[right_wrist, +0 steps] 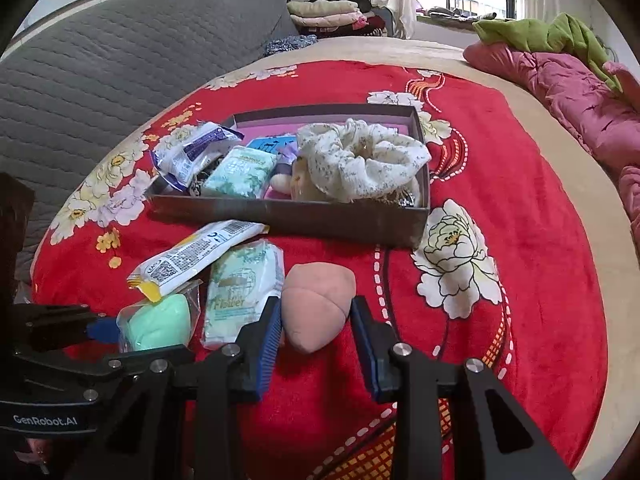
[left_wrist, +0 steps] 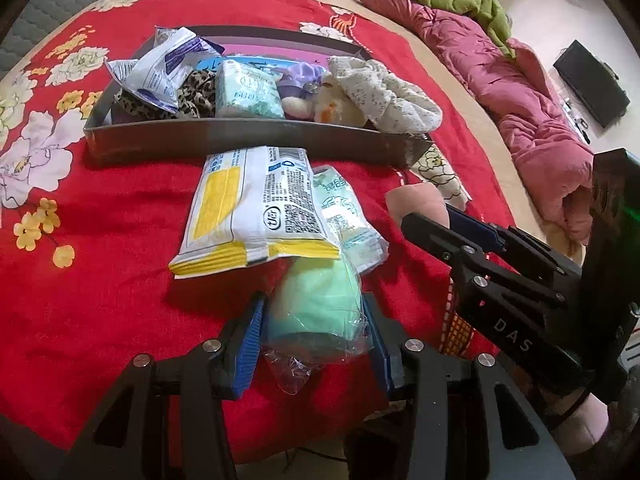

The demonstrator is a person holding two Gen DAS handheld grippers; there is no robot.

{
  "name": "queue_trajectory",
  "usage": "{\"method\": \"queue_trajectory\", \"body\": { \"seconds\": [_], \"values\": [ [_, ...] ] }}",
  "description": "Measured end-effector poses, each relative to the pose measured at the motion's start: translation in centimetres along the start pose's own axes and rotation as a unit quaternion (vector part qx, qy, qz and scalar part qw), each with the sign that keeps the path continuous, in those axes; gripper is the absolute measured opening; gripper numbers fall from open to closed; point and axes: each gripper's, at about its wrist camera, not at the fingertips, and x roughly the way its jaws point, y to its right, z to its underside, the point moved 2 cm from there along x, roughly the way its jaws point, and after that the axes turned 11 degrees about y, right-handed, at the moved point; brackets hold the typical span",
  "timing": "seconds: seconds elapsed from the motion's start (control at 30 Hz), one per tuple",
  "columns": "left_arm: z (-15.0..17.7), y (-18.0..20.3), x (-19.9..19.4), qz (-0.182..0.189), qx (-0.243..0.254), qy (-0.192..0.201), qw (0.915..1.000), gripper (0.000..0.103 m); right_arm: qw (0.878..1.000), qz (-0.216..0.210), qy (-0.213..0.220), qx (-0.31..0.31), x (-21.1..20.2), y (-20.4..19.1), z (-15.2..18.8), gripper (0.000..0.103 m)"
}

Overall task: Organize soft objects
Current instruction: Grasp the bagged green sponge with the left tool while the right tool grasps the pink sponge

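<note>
A dark box [left_wrist: 240, 142] [right_wrist: 280, 216] on the red floral blanket holds tissue packs, scrunchies and a plush toy. My left gripper [left_wrist: 314, 328] is closed around a green soft item in clear wrap [left_wrist: 316, 304] [right_wrist: 158, 326]. My right gripper [right_wrist: 316, 328] [left_wrist: 424, 216] is open with a pink sponge [right_wrist: 316, 304] [left_wrist: 416, 200] between its fingers; the left pad touches it, the right pad stands apart. A yellow-and-white wipes pack [left_wrist: 256, 208] [right_wrist: 192, 256] and a green tissue pack [right_wrist: 244, 284] [left_wrist: 344, 216] lie in front of the box.
A pink quilt [left_wrist: 520, 108] with a green cloth [left_wrist: 452, 0] lies along the bed's right side. A grey quilted headboard [right_wrist: 120, 72] stands at the left, folded clothes [right_wrist: 324, 12] beyond it.
</note>
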Motion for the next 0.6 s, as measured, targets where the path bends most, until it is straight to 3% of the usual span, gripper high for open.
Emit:
{"method": "queue_trajectory", "body": {
  "seconds": [0.6],
  "values": [
    [-1.7,1.0,-4.9,0.014,0.006,0.056,0.9983,0.045,0.998,-0.019,0.056,0.003,-2.7,-0.8,-2.0,0.035]
  ]
}}
